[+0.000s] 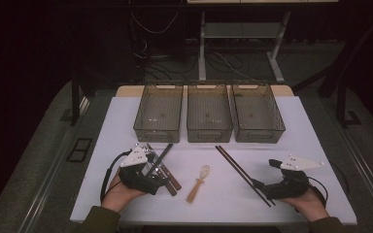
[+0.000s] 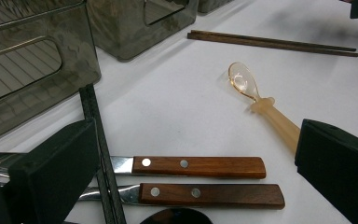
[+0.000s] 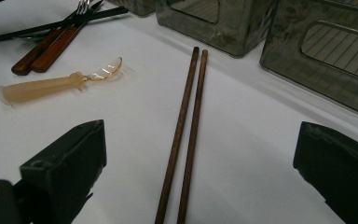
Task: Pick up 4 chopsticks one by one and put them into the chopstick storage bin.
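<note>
straddling brown chopsticks (image 3: 186, 135), right tongs (image 3: 200, 182) gape, unobstructed.

left gripper (image 1: 161, 178): jaws wide, low | right gripper (image 1: 264, 175): jaws wide, low

Bare tabletop (image 1: 126, 121) w/ bins (image 1: 209, 116) blocking far side.

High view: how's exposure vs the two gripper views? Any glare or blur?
High view: dim, surroundings near black, only the white table reads bright, detail soft. Left gripper view: even light, wooden-handled knives sharp, left claw jaws blurred up close, glare on the translucent spoon. Right gripper view: brown chopsticks crisp, soft shadows.
</note>
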